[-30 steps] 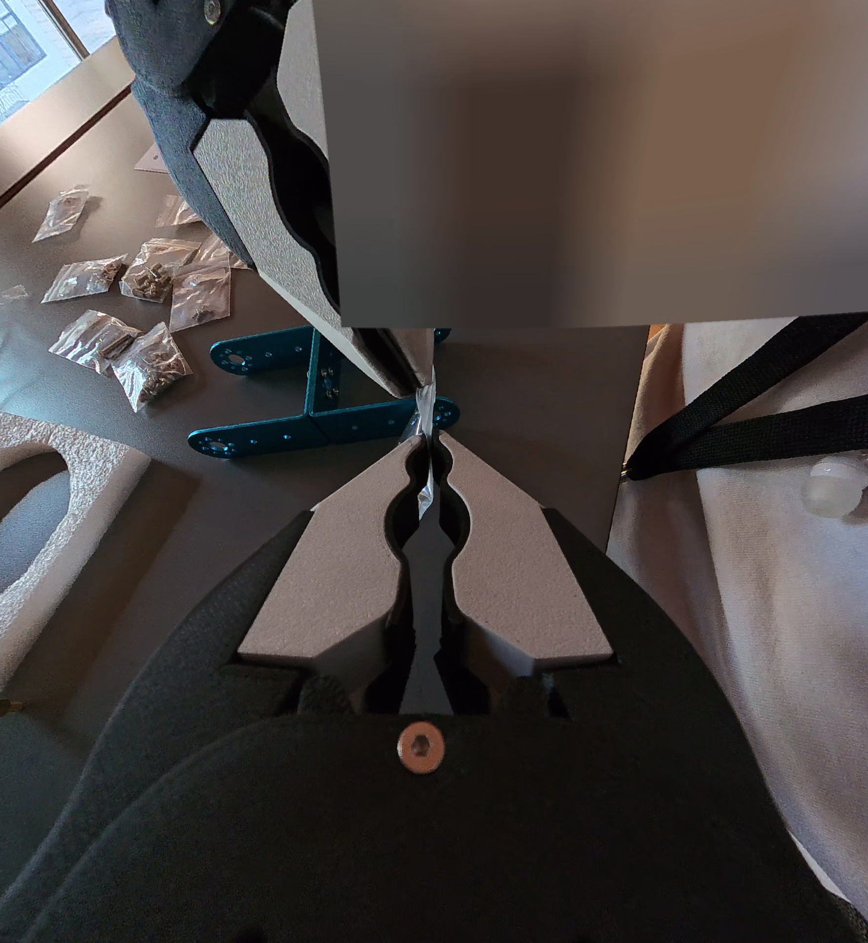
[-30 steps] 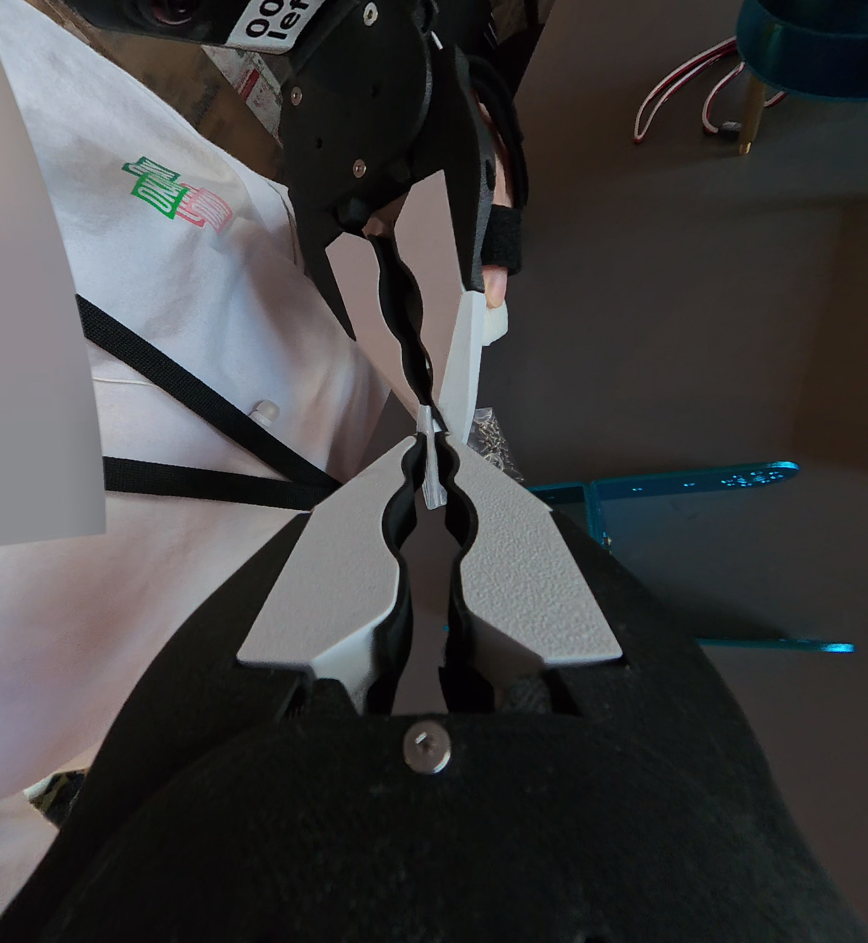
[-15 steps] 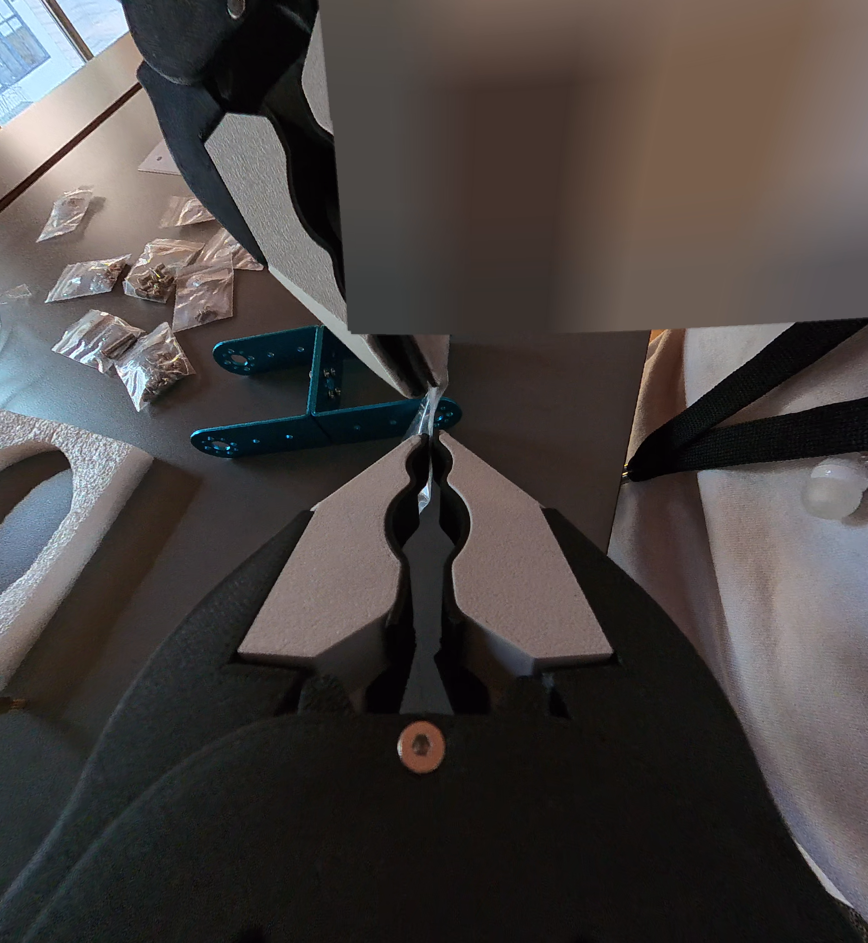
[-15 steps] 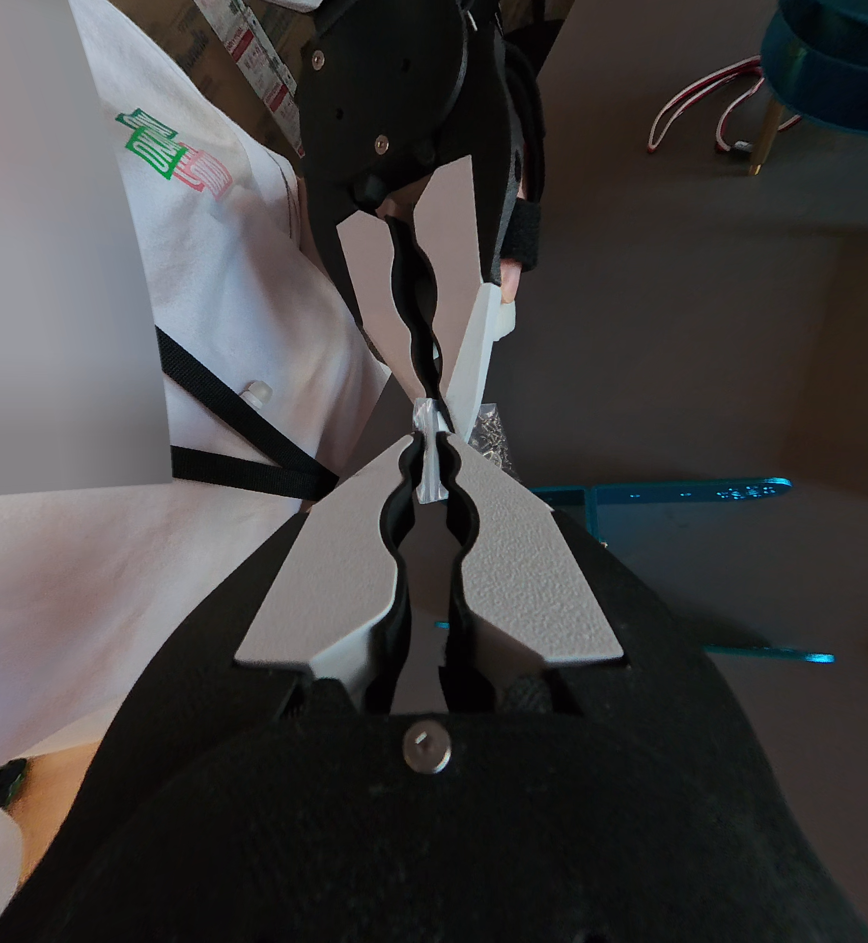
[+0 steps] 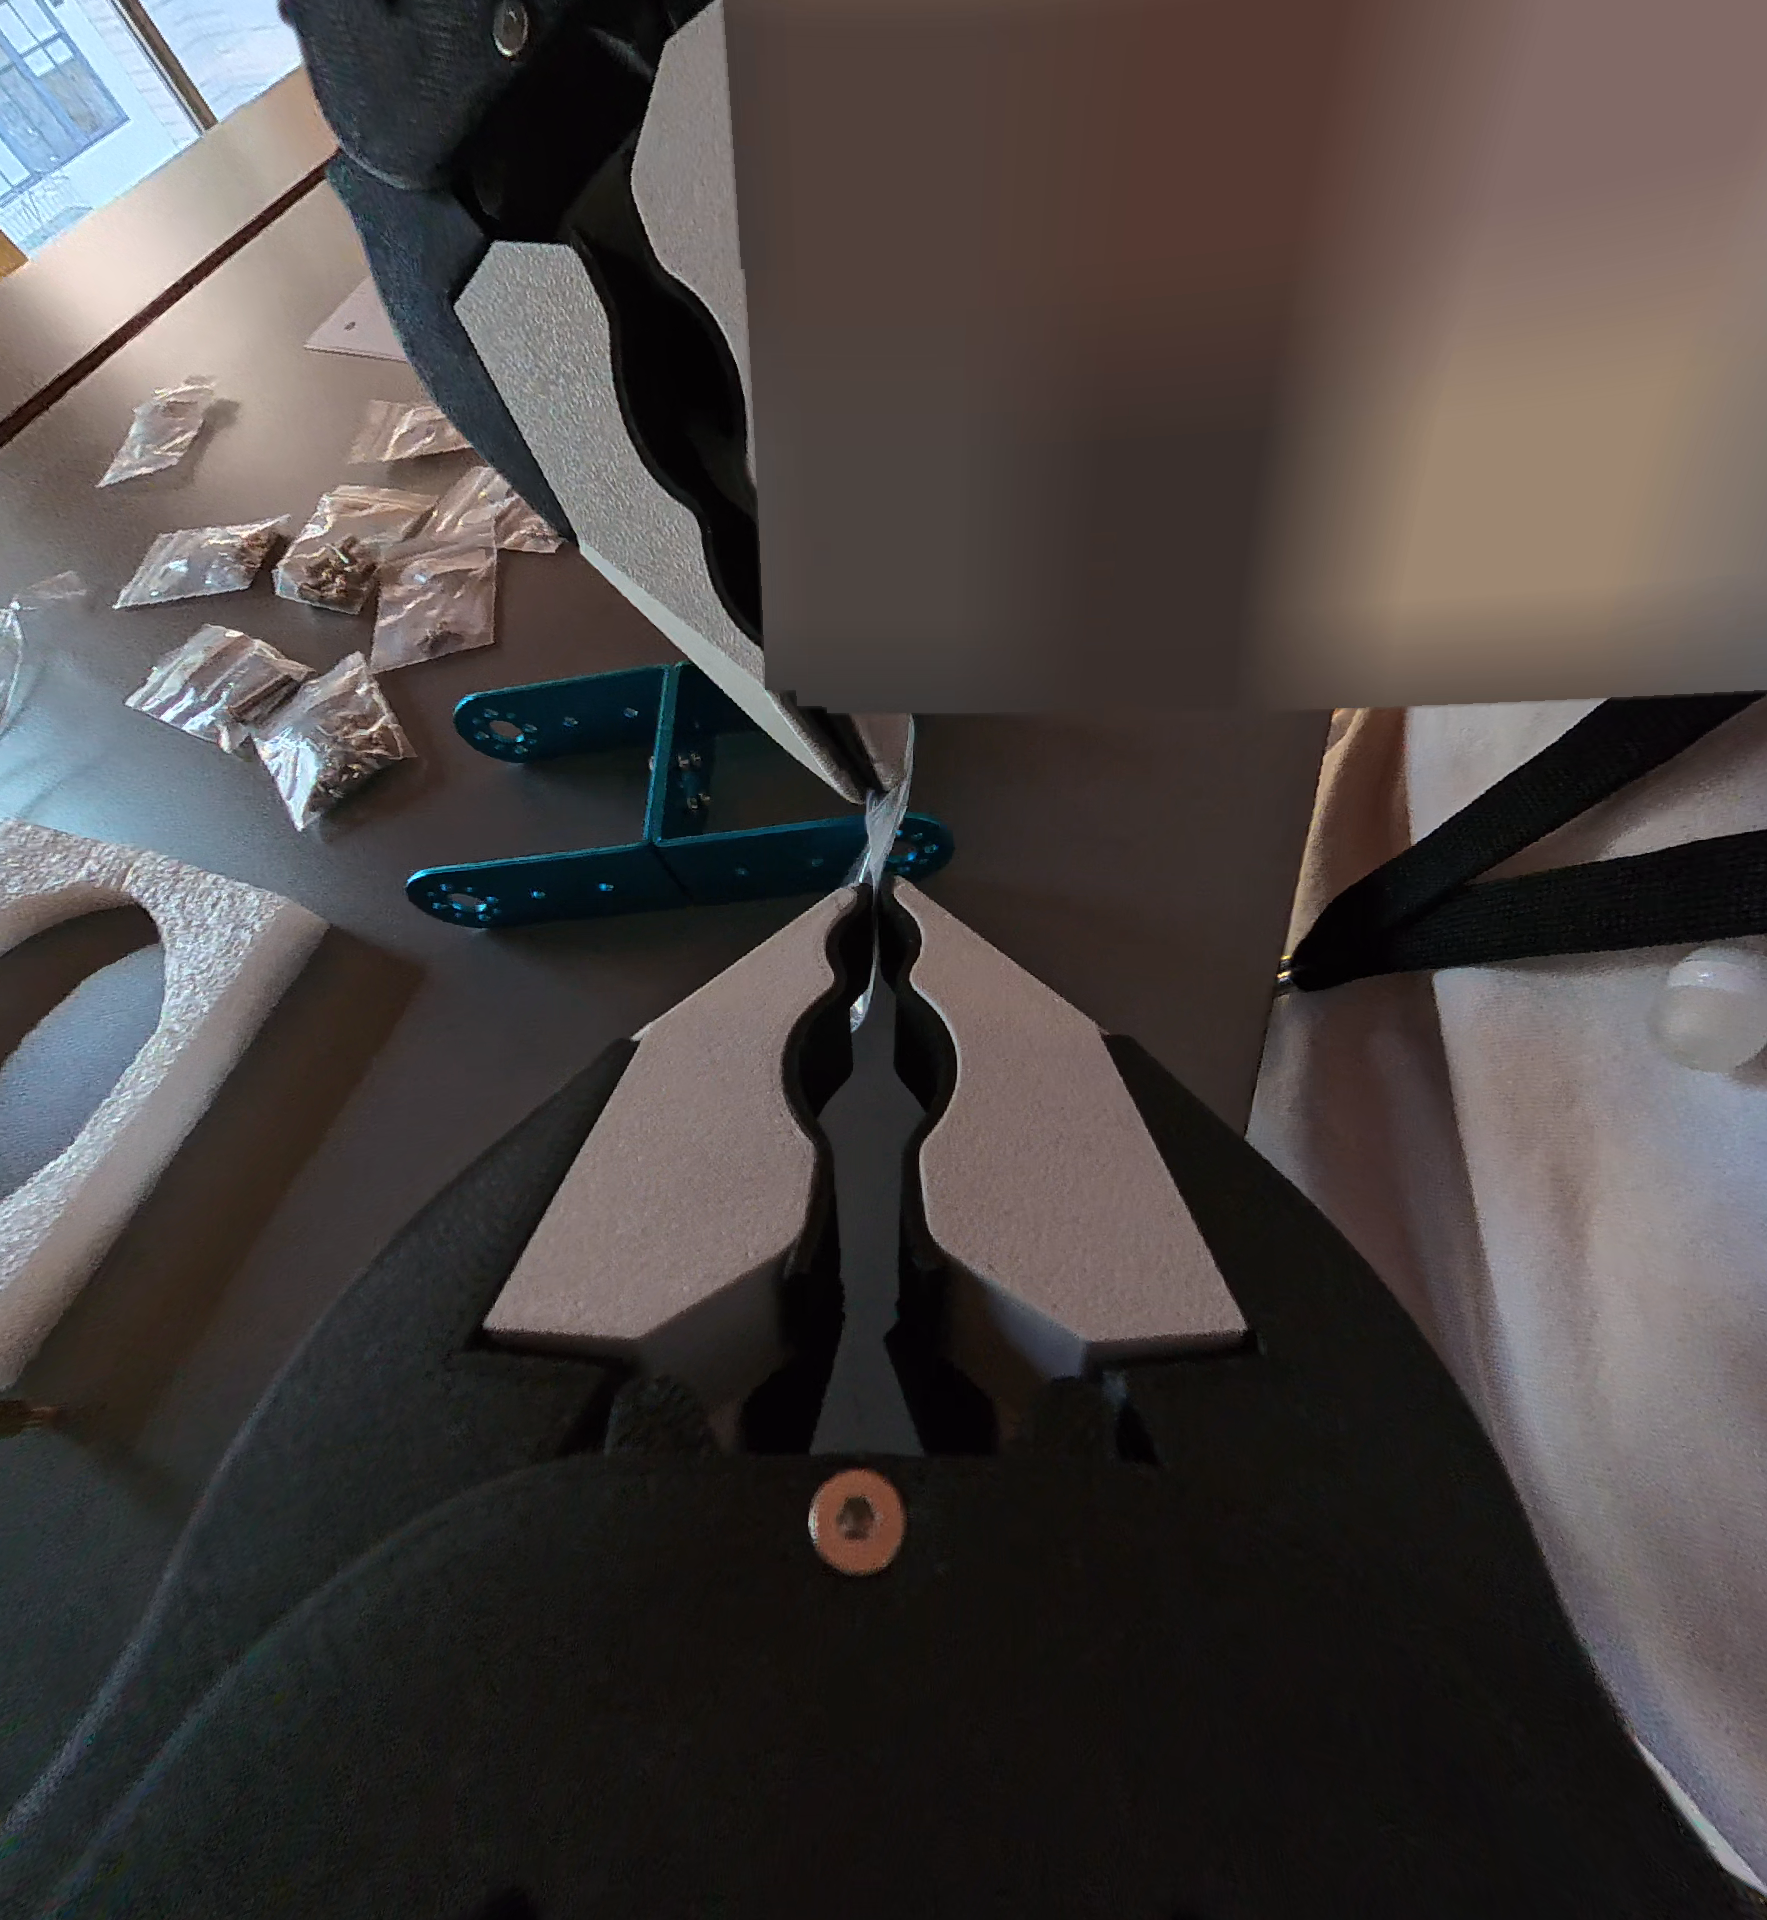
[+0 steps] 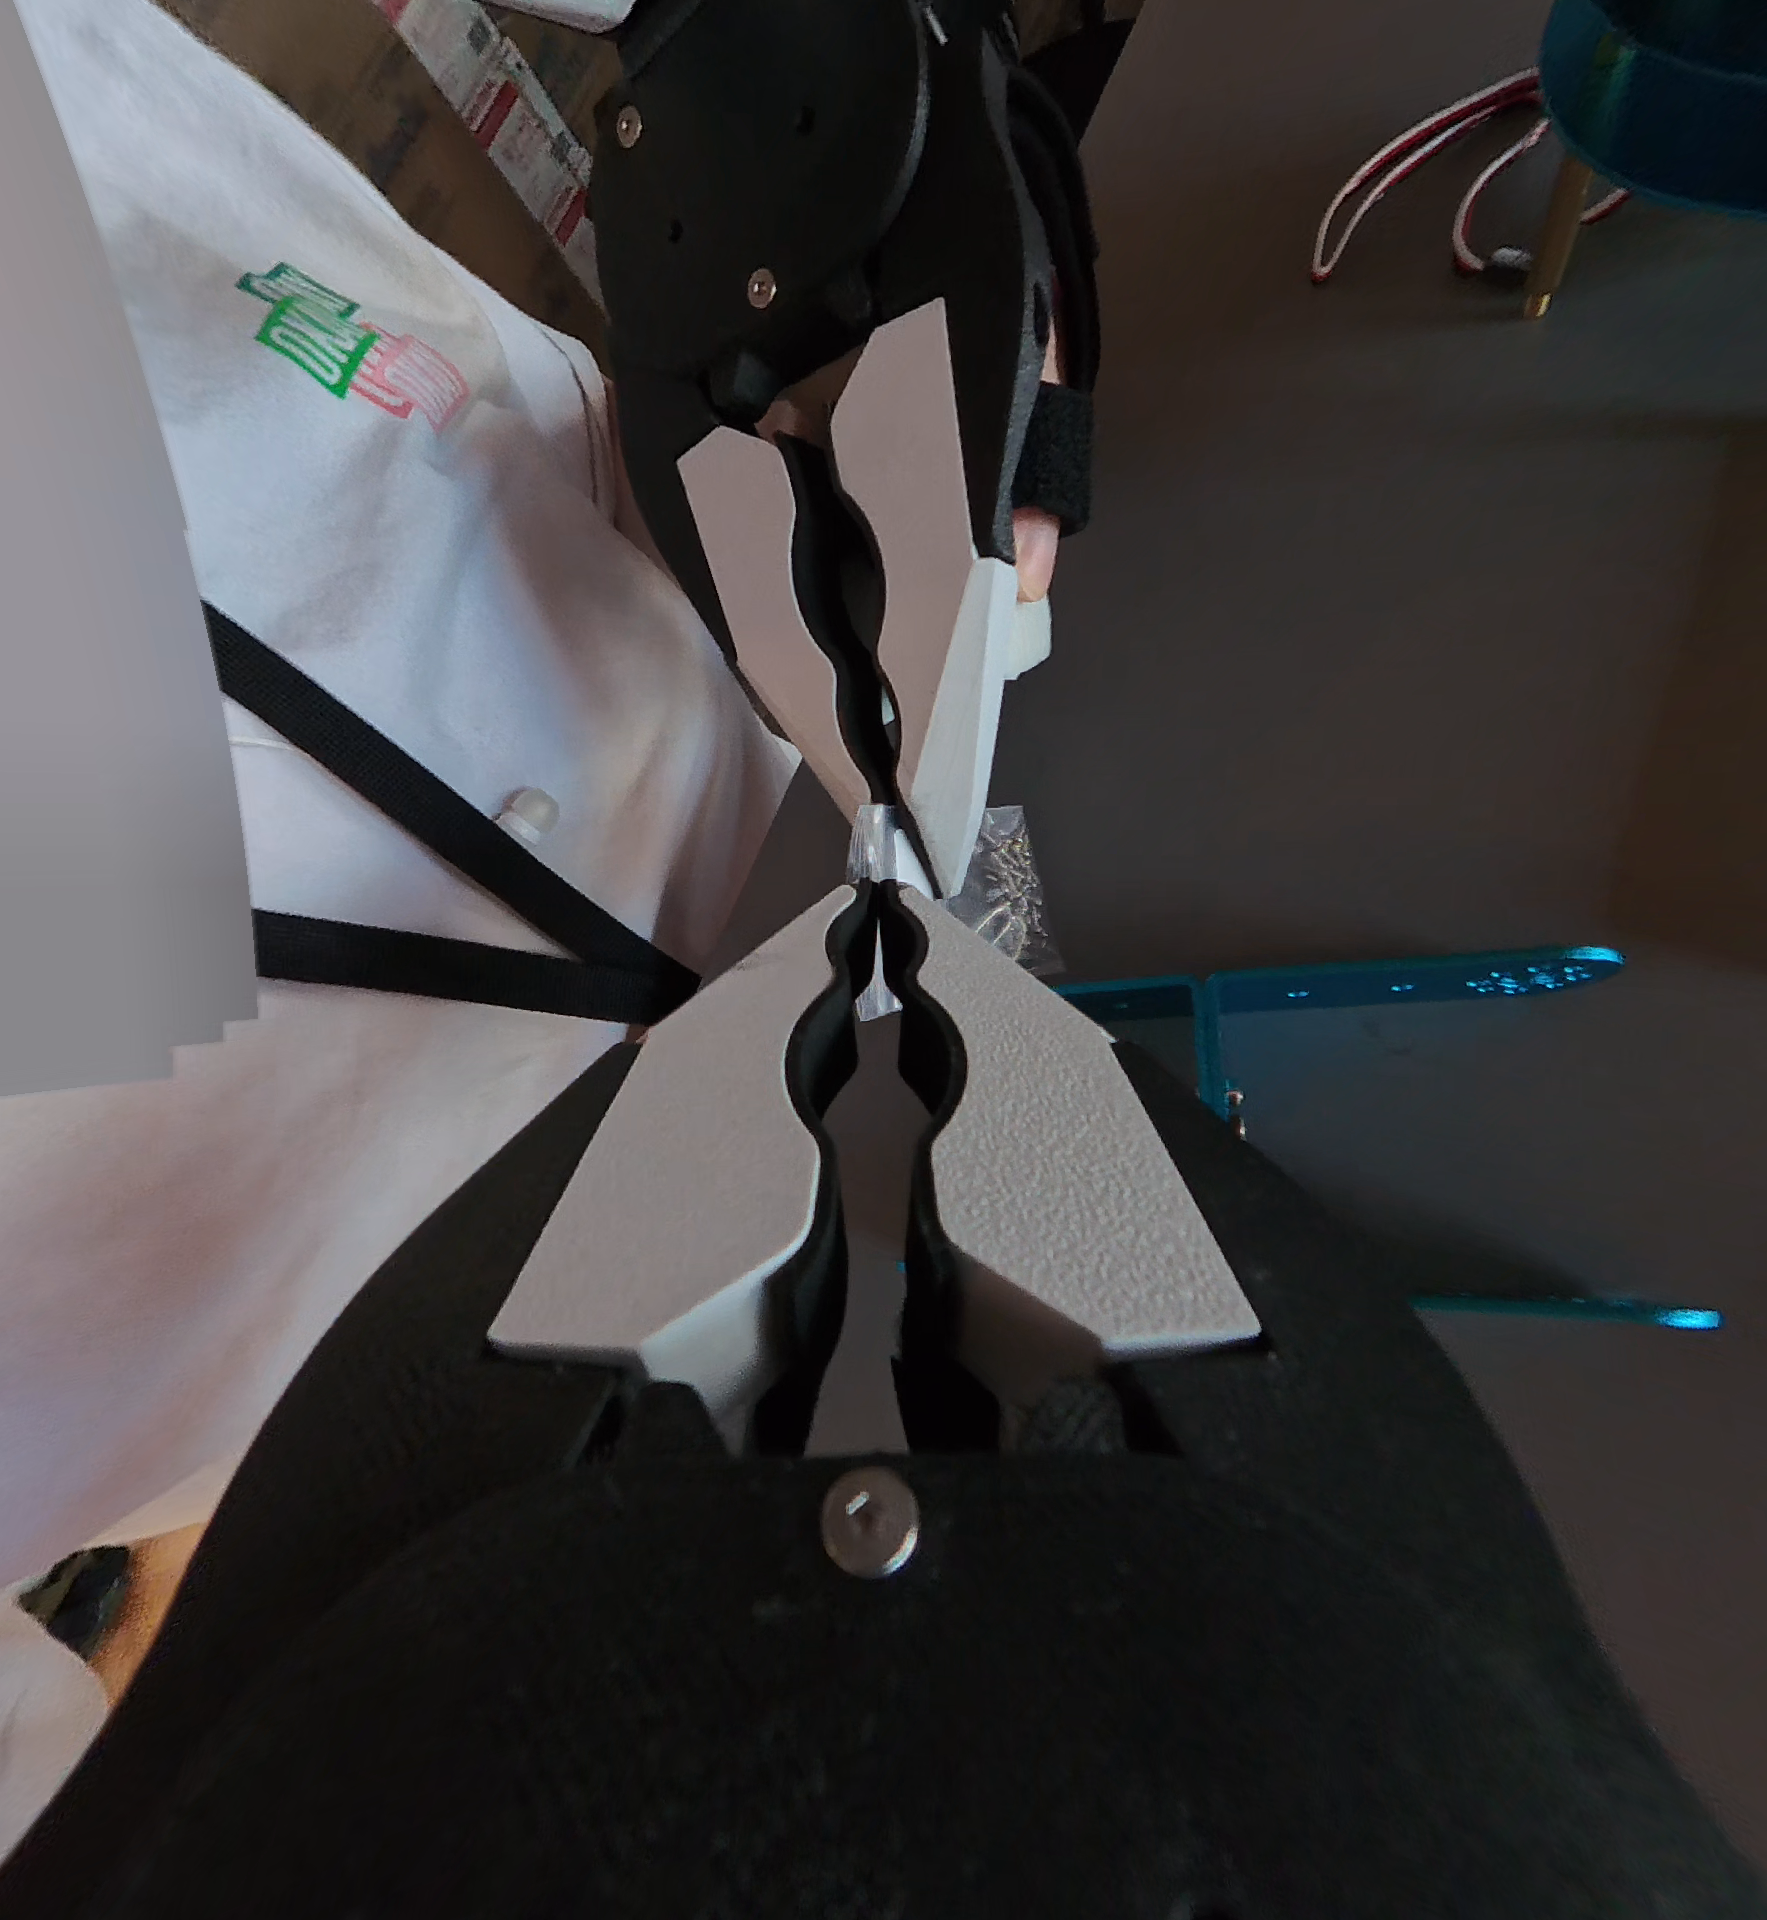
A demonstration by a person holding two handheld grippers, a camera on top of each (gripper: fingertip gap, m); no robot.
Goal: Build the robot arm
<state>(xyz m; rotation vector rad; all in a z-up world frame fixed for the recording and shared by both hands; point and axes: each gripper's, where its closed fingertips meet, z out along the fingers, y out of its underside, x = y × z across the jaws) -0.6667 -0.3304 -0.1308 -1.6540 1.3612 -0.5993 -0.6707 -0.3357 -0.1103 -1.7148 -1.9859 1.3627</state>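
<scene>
No writing here is clear enough for me to read. Left of my right gripper (image 6: 877, 902), a white garment (image 6: 422, 665) bears a green-and-pink emblem (image 6: 354, 358).

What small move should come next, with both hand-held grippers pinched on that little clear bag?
Probably ease the two apart gently. The left hand-held gripper and right hand-held gripper are both shut on the small clear bag, tip to tip, above the blue metal bracket. Screws hang in the bag's lower part, so a slow pull seems safer.

In the right wrist view the left gripper (image 6: 884, 821) has tilted more upright, showing both its pale fingers (image 6: 744, 582), while the person's white coat (image 6: 422, 582) has shifted rightward.
</scene>
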